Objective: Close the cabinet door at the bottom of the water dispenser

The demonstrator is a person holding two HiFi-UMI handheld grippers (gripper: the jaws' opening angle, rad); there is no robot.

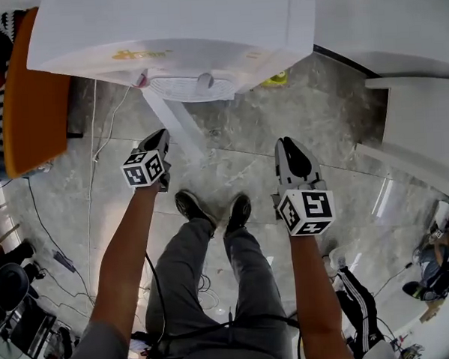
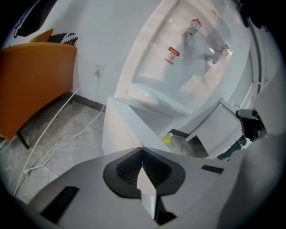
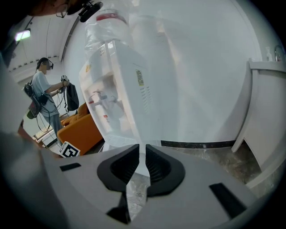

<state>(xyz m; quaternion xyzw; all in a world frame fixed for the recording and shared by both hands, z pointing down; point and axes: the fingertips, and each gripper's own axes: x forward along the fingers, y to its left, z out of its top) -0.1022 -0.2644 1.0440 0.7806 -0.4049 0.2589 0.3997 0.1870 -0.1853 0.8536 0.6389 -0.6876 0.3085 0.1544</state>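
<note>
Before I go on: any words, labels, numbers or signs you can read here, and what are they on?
No text can be read.
Yellow logo on top of the water dispenser: too blurred.
Red sticker with a round sign, on the dispenser's front: words too small.
Column of print on the dispenser's side: too small.

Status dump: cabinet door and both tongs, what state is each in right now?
cabinet door: open, swung out from the dispenser base toward the person.
left tongs: shut, nothing between them.
right tongs: a narrow gap between the tips, nothing held.
</note>
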